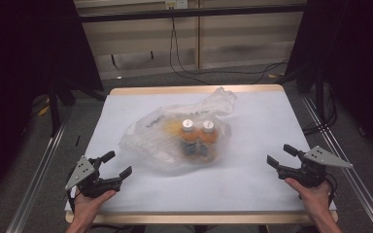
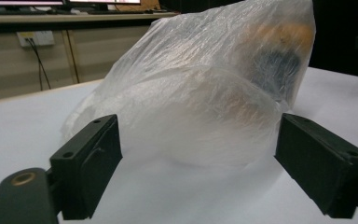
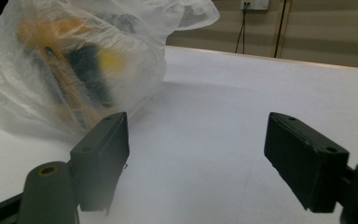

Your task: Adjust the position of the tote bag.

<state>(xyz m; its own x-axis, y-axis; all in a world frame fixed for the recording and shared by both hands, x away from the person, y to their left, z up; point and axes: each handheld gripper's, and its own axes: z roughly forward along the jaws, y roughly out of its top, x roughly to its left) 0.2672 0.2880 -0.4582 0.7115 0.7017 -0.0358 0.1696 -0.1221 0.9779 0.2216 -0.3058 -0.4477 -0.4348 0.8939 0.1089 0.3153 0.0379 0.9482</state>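
A clear plastic bag (image 1: 161, 138) lies on the middle of the white table (image 1: 257, 126). Inside it stand two orange bottles (image 1: 198, 138) with white caps, side by side. My left gripper (image 1: 117, 164) rests near the table's front left, open, with the bag (image 2: 191, 98) just beyond its jaws. My right gripper (image 1: 279, 156) sits at the front right, open and empty, well clear of the bag (image 3: 74, 60), which appears to the left past its left jaw. The bottles (image 3: 70, 70) show blurred through the plastic.
The bag's twisted neck (image 1: 218, 102) points toward the far right of the table. Black stands and cables (image 1: 184, 68) sit on the floor beyond the far edge. Metal rails (image 1: 39, 170) run along both sides.
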